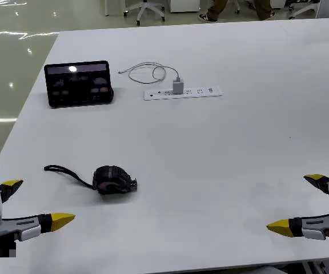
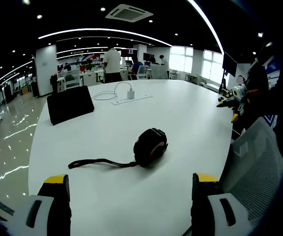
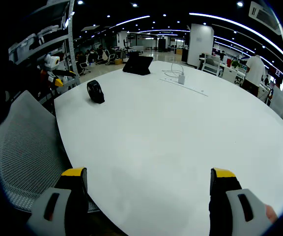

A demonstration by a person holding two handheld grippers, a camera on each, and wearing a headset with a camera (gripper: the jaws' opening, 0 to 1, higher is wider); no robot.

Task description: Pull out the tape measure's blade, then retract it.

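Left gripper: at 8 o'clock in the head view, over the near left edge of the table. Its 2 yellow-tipped jaws stand wide apart and hold nothing.
Strap: a thin black loop lying flat on the table, running out toward 9 o'clock from the tape measure.
Tablet: dark screen, propped up at 11 o'clock in the head view, well apart from the tape measure.
Tape measure: a black case resting on the table at 7 o'clock of the head view's centre, near the left gripper and toward 1 o'clock from it, touched by neither gripper. No blade is seen drawn out of it.
Left gripper view: the tape measure sits just above the middle, between the lines of the 2 jaws and ahead of them, with its strap trailing to 8 o'clock.
Cable: white, coiled loosely at 12 o'clock, ending at the charger.
Charger: a white block plugged into the power strip.
Power strip: white, flat, at 12 o'clock, just right of the tablet.
Right gripper: at 4 o'clock in the head view, at the near right edge of the table, well apart from the tape measure. Its jaws are spread wide and empty.
Right gripper view: the tape measure lies far off at 10 o'clock.
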